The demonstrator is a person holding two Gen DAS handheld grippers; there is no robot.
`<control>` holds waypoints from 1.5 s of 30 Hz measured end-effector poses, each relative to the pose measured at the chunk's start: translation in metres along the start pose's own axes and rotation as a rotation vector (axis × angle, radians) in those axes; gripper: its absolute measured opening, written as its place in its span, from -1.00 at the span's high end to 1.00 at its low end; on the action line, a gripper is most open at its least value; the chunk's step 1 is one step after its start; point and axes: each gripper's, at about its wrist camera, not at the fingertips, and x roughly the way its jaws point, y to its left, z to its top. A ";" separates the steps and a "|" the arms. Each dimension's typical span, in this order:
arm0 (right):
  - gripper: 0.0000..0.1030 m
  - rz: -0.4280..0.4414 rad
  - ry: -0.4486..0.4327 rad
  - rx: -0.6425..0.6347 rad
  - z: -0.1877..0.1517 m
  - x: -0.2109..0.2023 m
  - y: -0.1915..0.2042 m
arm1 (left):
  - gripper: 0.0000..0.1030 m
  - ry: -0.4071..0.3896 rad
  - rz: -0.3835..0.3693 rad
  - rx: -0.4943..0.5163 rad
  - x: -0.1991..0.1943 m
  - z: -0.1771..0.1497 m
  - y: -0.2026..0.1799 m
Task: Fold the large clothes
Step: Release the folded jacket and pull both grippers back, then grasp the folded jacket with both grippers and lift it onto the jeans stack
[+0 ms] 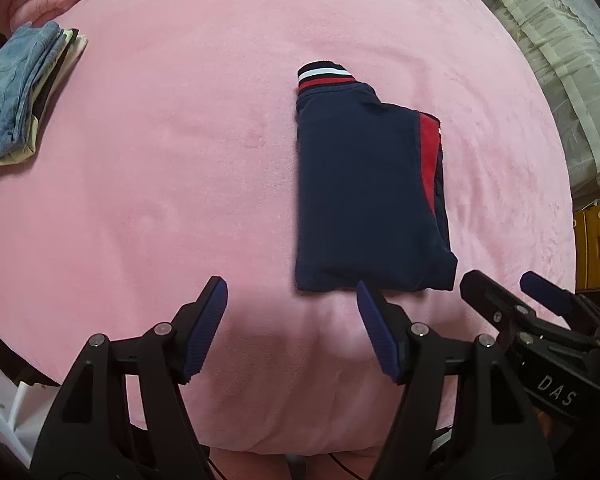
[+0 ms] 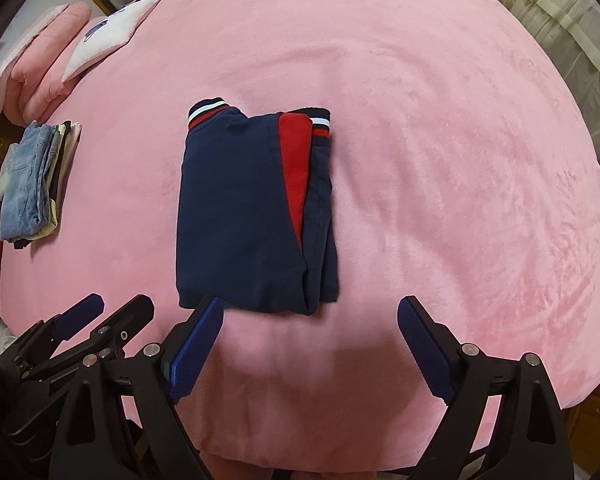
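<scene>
Pink bed [image 2: 420, 120] gives flat folding space. Navy sweatshirt [image 2: 252, 208] lies folded at centre, done by the look. Finished stack [image 2: 32, 184] parked at 9 o'clock. Left gripper [image 1: 292, 304], right gripper [image 2: 312, 320] both released, empty.

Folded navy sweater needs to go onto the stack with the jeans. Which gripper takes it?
Probably left: the left gripper is open on the sweater's stack-facing side; the right gripper sits farther away.
</scene>
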 end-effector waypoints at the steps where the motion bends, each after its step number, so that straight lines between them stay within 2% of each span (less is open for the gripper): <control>1: -0.75 0.002 0.002 0.000 0.000 0.004 0.001 | -0.26 0.004 -0.001 -0.006 0.000 0.000 0.001; 21: -0.76 0.031 0.027 0.001 0.006 0.020 -0.001 | -0.26 0.035 -0.007 -0.034 0.012 0.005 0.001; 27: -0.76 0.116 0.064 0.054 0.012 0.041 -0.014 | -0.28 0.083 -0.082 -0.095 0.035 0.011 0.004; 34: -0.76 0.217 0.172 0.156 0.018 0.088 -0.034 | -0.30 0.157 -0.121 -0.114 0.074 0.020 0.003; 37: -0.75 0.267 0.199 0.204 0.017 0.108 -0.045 | -0.41 0.185 -0.163 -0.117 0.090 0.025 0.006; 41: -0.72 0.333 0.224 0.237 0.019 0.127 -0.056 | -0.43 0.227 -0.278 -0.192 0.114 0.034 0.020; 45: -0.67 0.401 0.199 0.226 0.026 0.140 -0.062 | -0.45 0.249 -0.367 -0.256 0.134 0.041 0.030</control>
